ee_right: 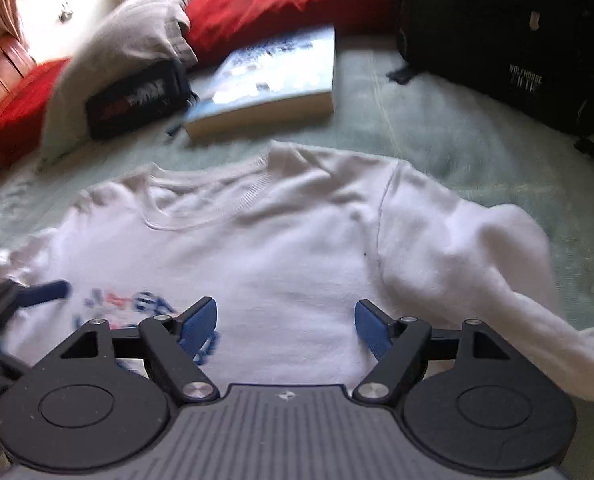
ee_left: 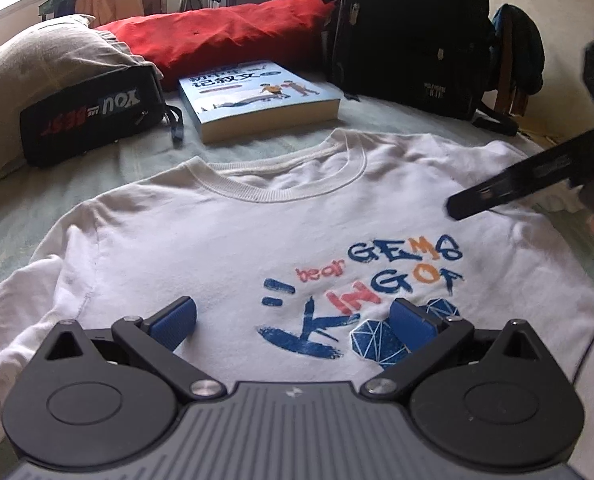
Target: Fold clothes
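A white shirt [ee_left: 225, 240] lies face up and spread flat on the bed [ee_right: 437, 132], collar toward the book [ee_left: 257, 96] and backpack [ee_left: 409, 32] at the far edge. The left fingers [ee_left: 293, 326] hang spread wide over its printed chest, pinching nothing. The right fingers [ee_right: 287, 328] hang spread over the plain cloth beside the sleeve [ee_right: 477, 264], empty too.

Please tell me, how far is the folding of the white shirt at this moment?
Done: the white T-shirt lies spread face up on the green bedcover, print showing. No fold is visible on the body. In hand: nothing; the left gripper and the right gripper both hover open over it. Left: both sleeves and the body need folding; the right-hand sleeve looks rumpled.
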Tool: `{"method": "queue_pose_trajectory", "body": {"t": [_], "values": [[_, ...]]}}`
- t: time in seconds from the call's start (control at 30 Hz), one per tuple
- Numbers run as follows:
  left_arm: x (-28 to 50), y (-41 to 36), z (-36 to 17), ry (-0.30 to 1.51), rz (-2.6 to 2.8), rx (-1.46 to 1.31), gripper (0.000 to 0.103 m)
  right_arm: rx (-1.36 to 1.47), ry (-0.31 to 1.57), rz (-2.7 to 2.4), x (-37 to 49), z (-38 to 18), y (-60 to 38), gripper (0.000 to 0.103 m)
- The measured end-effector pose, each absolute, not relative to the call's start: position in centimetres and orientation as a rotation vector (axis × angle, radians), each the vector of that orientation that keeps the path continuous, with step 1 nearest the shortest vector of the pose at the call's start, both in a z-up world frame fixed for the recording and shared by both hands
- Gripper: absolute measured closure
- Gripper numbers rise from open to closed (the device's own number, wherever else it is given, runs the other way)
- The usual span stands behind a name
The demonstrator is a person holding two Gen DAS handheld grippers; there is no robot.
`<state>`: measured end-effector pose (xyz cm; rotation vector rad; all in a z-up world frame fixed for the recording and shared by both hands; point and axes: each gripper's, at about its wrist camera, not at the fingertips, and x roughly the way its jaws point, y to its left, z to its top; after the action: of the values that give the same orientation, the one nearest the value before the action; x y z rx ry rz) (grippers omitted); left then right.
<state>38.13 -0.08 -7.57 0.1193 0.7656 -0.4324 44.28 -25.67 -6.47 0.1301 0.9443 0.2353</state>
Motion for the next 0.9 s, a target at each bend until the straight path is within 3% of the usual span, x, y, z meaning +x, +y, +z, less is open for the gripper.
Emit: {"method": "queue_pose_trajectory", "body": {"t": [0.07,0.17,0.57,0.9], "values": [[38.1,-0.1,-7.7,0.764,-0.434,0.123,0.001,0.128,0.920,0.221,45.6,-7.4,-25.2,0.010],[38.2,-0.1,-7.9,0.767,-0.436,0.121,0.001,0.132,0.900,0.197,46.8,-7.4,-24.5,0.005],[37.7,-0.7,-7.7,0.753,-0.447,0.142,0.001,0.170,0.808,0.191,35.9,-2.7,-32.6,0.007],[37.6,-0.9,-7.9,0.748,-0.446,0.156,0.001,0.226,0.819,-0.138,30.9,-7.4,-45.3,0.007]]}}
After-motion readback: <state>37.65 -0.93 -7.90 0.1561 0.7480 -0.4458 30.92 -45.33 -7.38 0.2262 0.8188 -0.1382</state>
